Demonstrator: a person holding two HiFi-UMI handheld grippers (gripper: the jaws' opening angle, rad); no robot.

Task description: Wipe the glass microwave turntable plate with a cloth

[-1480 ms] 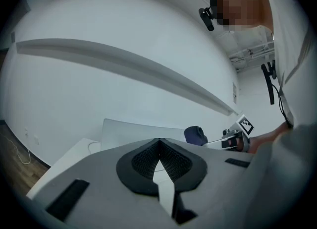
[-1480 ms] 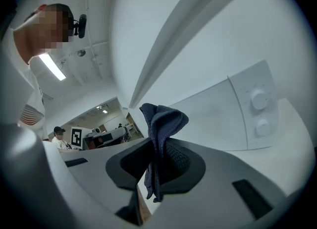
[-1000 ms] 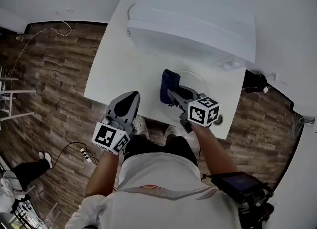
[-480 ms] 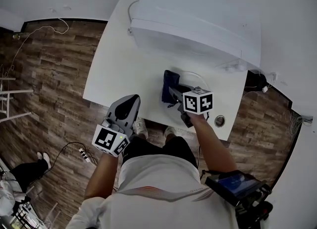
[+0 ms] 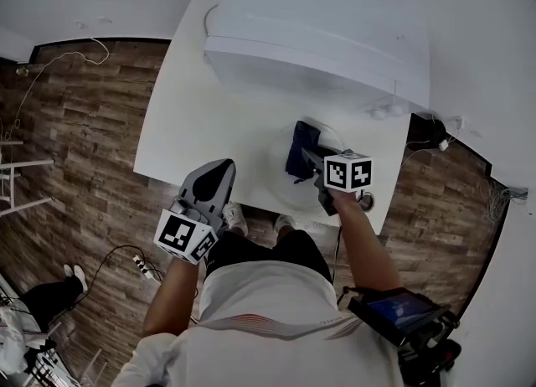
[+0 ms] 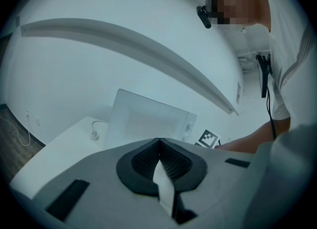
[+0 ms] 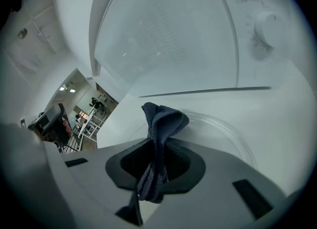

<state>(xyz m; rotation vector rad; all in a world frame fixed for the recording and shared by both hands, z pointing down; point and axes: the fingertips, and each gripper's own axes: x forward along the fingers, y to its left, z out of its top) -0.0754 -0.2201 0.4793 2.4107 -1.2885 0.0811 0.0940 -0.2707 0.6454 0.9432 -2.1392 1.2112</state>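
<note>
The glass turntable plate (image 5: 289, 183) lies flat on the white table (image 5: 193, 117) in front of the microwave (image 5: 322, 29). My right gripper (image 5: 306, 157) is over the plate, shut on a dark blue cloth (image 5: 301, 147) that rests on the glass. In the right gripper view the cloth (image 7: 162, 120) bunches up out of the shut right gripper (image 7: 158, 146), with the plate's clear rim (image 7: 237, 136) beyond it. My left gripper (image 5: 219, 169) hangs at the table's front edge, left of the plate, shut with nothing in it. The left gripper (image 6: 158, 143) faces the microwave (image 6: 148, 119).
A small round metal-looking object (image 5: 368, 200) sits near the table's front right corner, beside the right gripper's cube. A cord with a plug (image 6: 94, 134) lies on the table left of the microwave. Wooden floor (image 5: 75, 142) with cables surrounds the table.
My right gripper has carried the cloth a little to the right across the plate. The left gripper has stayed at the table's front edge.
</note>
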